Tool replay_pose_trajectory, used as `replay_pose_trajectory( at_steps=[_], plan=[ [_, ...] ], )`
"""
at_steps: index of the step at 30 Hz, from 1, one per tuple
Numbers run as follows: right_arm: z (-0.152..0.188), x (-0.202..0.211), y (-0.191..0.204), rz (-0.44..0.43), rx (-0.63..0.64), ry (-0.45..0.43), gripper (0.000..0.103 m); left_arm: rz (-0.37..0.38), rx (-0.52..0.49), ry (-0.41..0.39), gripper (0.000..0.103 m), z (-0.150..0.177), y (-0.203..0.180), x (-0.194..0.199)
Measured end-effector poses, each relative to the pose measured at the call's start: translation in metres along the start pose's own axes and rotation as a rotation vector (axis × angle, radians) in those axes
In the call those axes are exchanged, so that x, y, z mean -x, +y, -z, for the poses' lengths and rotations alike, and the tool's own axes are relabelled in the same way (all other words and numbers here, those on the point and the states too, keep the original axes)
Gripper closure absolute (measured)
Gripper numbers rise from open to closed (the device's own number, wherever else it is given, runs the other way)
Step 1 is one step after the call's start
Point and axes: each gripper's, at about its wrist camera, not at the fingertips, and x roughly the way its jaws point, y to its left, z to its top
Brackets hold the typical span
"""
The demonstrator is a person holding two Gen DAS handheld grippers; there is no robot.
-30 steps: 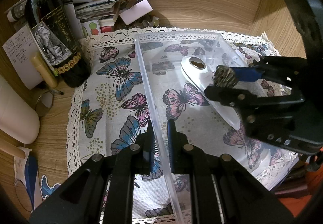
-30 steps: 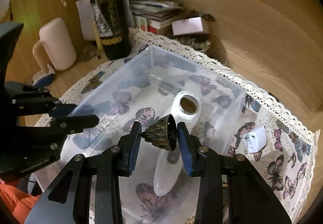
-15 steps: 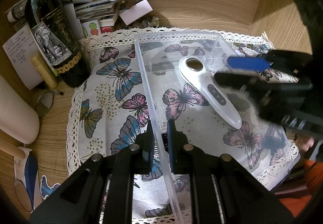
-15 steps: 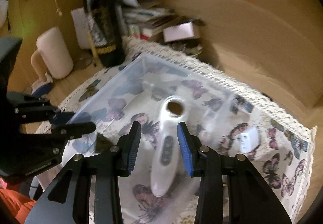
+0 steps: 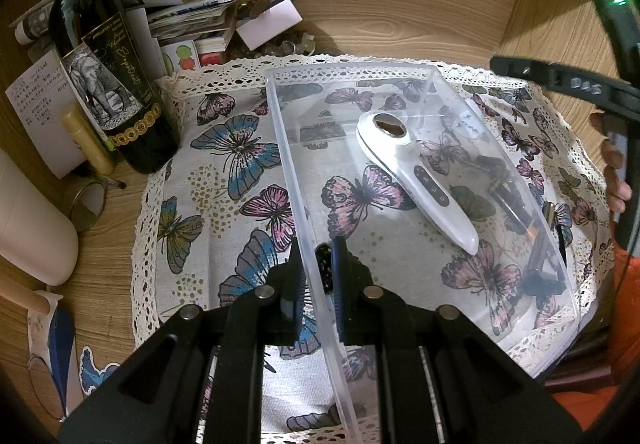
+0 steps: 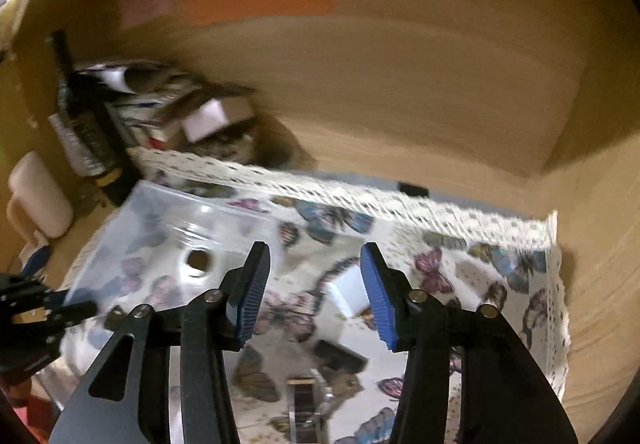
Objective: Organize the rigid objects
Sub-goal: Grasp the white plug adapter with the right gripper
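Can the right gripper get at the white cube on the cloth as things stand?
Probably yes. The right gripper is empty, its jaws opening, and the white cube shows between its fingers, outside the bin, with nothing on it. The view is blurred, so the gap is unclear.

wine bottle (image 5: 104, 84), butterfly cloth (image 5: 224, 180); paper pile (image 5: 188, 16)

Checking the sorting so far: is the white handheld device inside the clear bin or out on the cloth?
Inside. The white device lies flat on the floor of the clear bin, within its walls.

A cream lace-edged cloth (image 5: 224, 148) carries blue, pink and olive butterflies. At its twelve o'clock sits a clear box (image 5: 304, 212) holding a white handheld device (image 5: 416, 180). At nine o'clock, a dark bottle (image 5: 116, 84) bears an elephant label.
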Motion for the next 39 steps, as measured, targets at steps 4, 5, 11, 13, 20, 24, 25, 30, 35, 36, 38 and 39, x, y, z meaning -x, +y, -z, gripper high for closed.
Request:
replay_pose_trajectory(
  at_steps=[4, 5, 11, 13, 20, 24, 25, 30, 35, 36, 38, 39],
  plan=[
    [0.006, -0.028, -0.012, 0.01, -0.025, 0.076, 0.059, 0.0, 0.0, 0.001, 0.092, 0.0, 0.0, 0.0],
    [0.008, -0.034, -0.014, 0.011, -0.027, 0.094, 0.059, 0.0, 0.0, 0.001, 0.092, 0.0, 0.0, 0.0],
    [0.019, -0.075, -0.02, 0.015, -0.029, 0.191, 0.058, -0.01, -0.011, 0.006, 0.092, -0.001, -0.003, -0.001],
    [0.021, -0.085, -0.023, 0.019, -0.037, 0.208, 0.058, -0.012, -0.011, 0.007, 0.092, -0.001, -0.003, -0.001],
    [0.023, -0.085, -0.023, 0.007, -0.042, 0.191, 0.06, -0.012, -0.008, 0.006, 0.092, -0.001, -0.002, -0.002],
    [0.019, -0.067, -0.015, -0.006, -0.025, 0.153, 0.06, -0.013, -0.007, 0.006, 0.092, 0.0, -0.002, -0.002],
    [0.019, -0.063, -0.014, -0.008, -0.023, 0.143, 0.06, -0.013, -0.007, 0.006, 0.092, 0.0, -0.002, -0.002],
    [0.016, -0.027, -0.002, -0.018, 0.014, 0.064, 0.06, -0.011, -0.006, 0.005, 0.092, 0.0, -0.002, -0.002],
    [0.01, -0.001, 0.014, -0.041, 0.058, 0.001, 0.06, -0.008, -0.003, 0.005, 0.092, 0.0, -0.001, -0.001],
    [0.01, 0.004, 0.017, -0.045, 0.069, -0.011, 0.06, -0.008, -0.003, 0.005, 0.092, 0.0, -0.001, -0.001],
    [0.009, 0.01, 0.027, -0.057, 0.089, -0.031, 0.06, -0.009, -0.003, 0.005, 0.092, 0.0, -0.001, -0.001],
    [0.009, 0.014, 0.031, -0.064, 0.099, -0.038, 0.06, -0.008, -0.003, 0.005, 0.092, 0.0, -0.001, -0.001]
  ],
)
